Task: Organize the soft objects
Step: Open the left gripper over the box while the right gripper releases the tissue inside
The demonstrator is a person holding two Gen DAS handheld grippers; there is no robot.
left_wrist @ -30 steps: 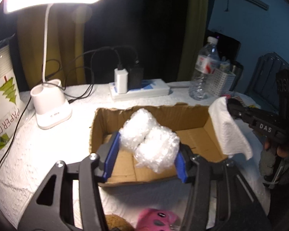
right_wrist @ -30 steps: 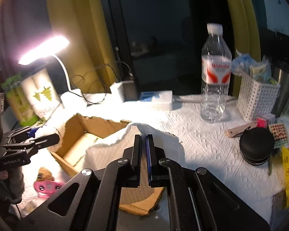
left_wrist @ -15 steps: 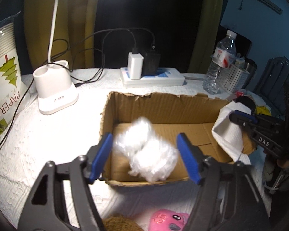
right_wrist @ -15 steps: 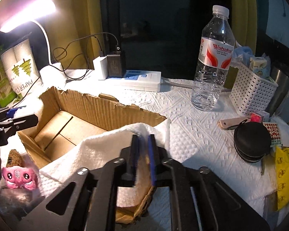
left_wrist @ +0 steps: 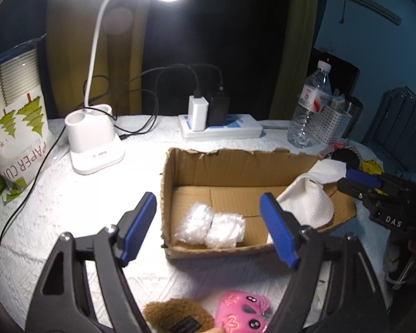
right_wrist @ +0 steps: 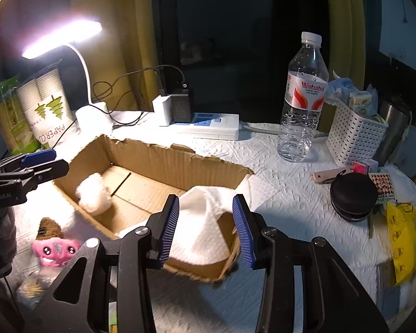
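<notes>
An open cardboard box [left_wrist: 230, 163] [right_wrist: 163, 163] stands on the white-covered table. A clear bubble-wrap bundle [left_wrist: 210, 226] [right_wrist: 93, 194] lies inside it at its left end. A white paper towel [left_wrist: 307, 202] [right_wrist: 205, 227] lies draped in its right end. My left gripper [left_wrist: 208, 227] is open and empty above the box's near left corner. My right gripper [right_wrist: 205, 227] is open and empty just above the towel. A pink plush toy [left_wrist: 242, 313] [right_wrist: 54, 249] and a brown plush [left_wrist: 177, 316] [right_wrist: 48, 229] lie on the table in front of the box.
A lit desk lamp [left_wrist: 93, 149], a paper-cup pack [left_wrist: 16, 127] and a power strip with chargers [left_wrist: 219, 127] stand behind the box. A water bottle [right_wrist: 303, 97], white basket [right_wrist: 355, 136], black round case [right_wrist: 352, 194] and yellow bag [right_wrist: 405, 236] are at the right.
My left gripper opened and dropped the bubble wrap into the box, then pulled back. My right gripper opened and released the paper towel, which now lies in the box.
</notes>
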